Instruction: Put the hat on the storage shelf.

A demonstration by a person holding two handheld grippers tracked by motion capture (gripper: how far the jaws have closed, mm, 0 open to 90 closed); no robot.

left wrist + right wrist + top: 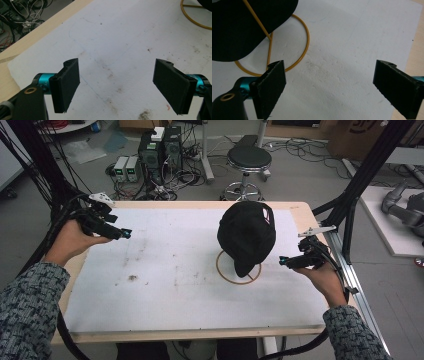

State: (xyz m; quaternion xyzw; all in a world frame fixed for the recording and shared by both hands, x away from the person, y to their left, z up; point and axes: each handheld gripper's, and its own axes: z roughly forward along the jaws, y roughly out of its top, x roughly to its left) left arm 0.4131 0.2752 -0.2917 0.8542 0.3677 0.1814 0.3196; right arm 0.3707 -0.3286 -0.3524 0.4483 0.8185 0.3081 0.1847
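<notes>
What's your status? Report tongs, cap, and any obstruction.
Left tongs open, empty, above the table's left side. Right tongs open, empty, just right of the cap. Cap sits on its gold wire stand, untouched. Nothing between tongs and cap.

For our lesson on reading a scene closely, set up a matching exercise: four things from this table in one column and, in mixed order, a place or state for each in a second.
Things
1. black cap
2. gold wire stand
3. left tongs
4. right tongs

Places or states
A. open, beside the stand's ring, near the table's right edge
B. ring base lying flat on the white table top
C. perched on top of the stand
D. open, over the table's far left part, apart from the cap

Pairs: 1-C, 2-B, 3-D, 4-A
</notes>
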